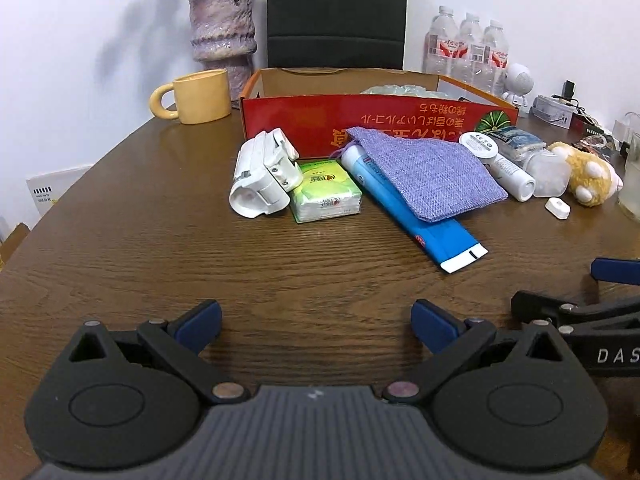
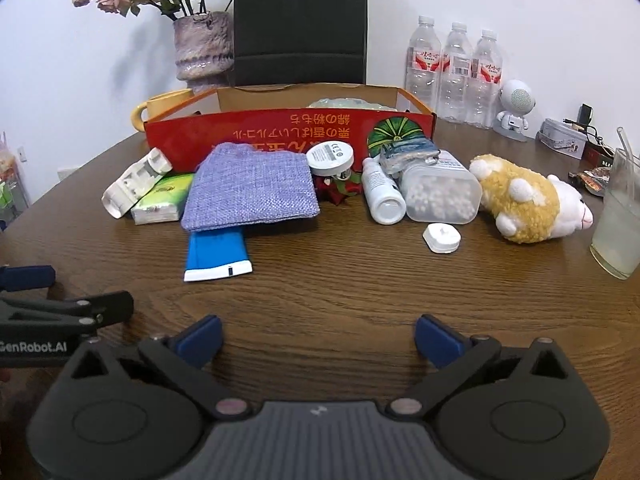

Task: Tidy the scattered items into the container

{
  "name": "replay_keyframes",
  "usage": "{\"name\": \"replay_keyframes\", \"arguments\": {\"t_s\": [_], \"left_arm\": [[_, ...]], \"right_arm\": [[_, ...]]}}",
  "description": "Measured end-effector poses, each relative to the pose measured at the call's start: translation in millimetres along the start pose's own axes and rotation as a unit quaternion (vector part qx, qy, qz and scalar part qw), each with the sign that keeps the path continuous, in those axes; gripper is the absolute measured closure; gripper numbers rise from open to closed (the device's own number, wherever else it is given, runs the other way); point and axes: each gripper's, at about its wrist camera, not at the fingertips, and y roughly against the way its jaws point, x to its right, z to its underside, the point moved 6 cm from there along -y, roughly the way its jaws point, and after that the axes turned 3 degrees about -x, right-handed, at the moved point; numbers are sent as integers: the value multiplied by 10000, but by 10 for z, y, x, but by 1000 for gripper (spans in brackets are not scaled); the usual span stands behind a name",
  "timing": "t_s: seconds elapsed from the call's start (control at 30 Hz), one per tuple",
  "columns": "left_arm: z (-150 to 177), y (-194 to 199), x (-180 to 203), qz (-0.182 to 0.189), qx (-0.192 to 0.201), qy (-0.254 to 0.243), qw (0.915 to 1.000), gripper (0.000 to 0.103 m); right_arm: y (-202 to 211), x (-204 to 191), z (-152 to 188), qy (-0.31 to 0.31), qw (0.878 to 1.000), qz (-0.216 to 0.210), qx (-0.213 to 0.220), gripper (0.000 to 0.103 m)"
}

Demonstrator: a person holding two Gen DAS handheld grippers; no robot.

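The red-and-orange open cardboard box stands toward the far edge of the dark wood-grain table, in front of a black chair back; something pale and crinkled lies inside it, not identifiable. Along the box's near wall runs a row of scattered items. From the left: a white plastic clip-like device leaning on a green tissue pack; a lilac woven fabric pouch lying over a blue-and-white tube, whose flat end points at the near edge; a white round disc propped upright; a white bottle on its side, touching a clear tub of white beads; a small white rounded block just before the tub; a tan-and-white plush toy toward the right edge. A purple vase, a yellow mug and three water bottles stand at the far edge, with a glass of pale drink at the right edge.

The left gripper and the right gripper sit side by side over the near edge, both spread wide and empty, well apart from the items.
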Motion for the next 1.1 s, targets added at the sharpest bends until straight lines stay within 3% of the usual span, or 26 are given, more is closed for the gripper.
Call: {"name": "replay_keyframes", "arguments": {"t_s": [1.1], "left_arm": [[-15, -19, 27, 6, -3, 5, 10000, 0]], "right_arm": [[-4, 6, -13, -20, 10000, -7, 2, 0]]}}
